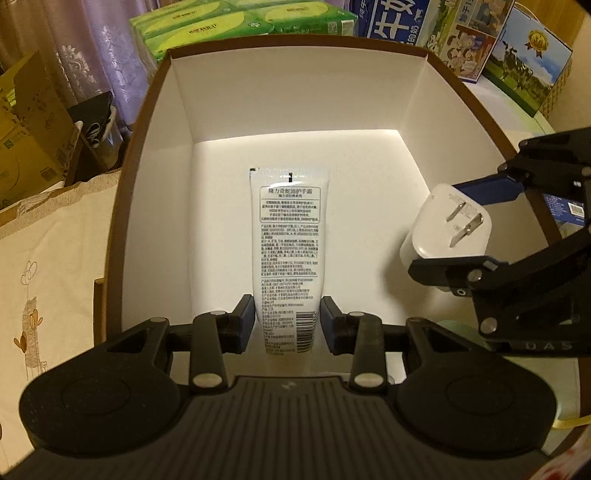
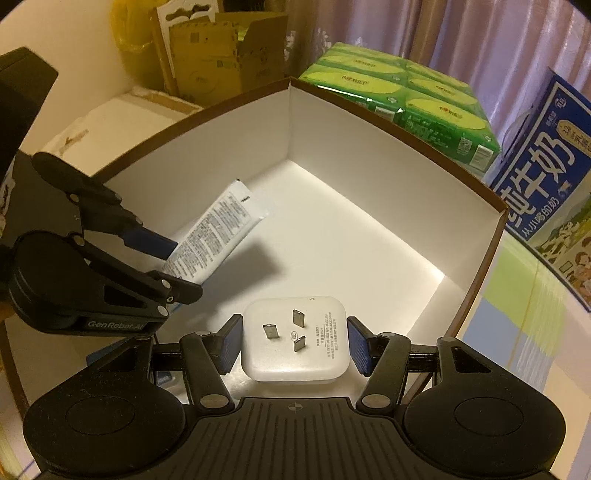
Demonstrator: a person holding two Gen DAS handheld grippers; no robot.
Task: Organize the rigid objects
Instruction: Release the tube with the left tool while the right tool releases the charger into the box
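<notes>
A white hand-cream tube (image 1: pixel 286 254) with black print lies on the floor of a white box with a brown rim (image 1: pixel 155 96). My left gripper (image 1: pixel 287 325) hovers over the tube's lower end, its blue pads (image 1: pixel 243 321) standing open on either side with small gaps. The tube also shows in the right wrist view (image 2: pixel 218 232), with the left gripper (image 2: pixel 181 266) around it. My right gripper (image 2: pixel 293 343) is shut on a white plug adapter (image 2: pixel 295 339), prongs toward the camera, held inside the box near its right side. The adapter (image 1: pixel 447 229) and right gripper (image 1: pixel 458 229) show in the left wrist view.
Green tissue packs (image 1: pixel 236 26) and blue milk cartons (image 1: pixel 399 18) stand behind the box. Cardboard boxes (image 1: pixel 26 122) are at the left. A cream patterned cloth (image 1: pixel 48 295) covers the surface to the left of the box. The box rim (image 2: pixel 406 136) rises around both grippers.
</notes>
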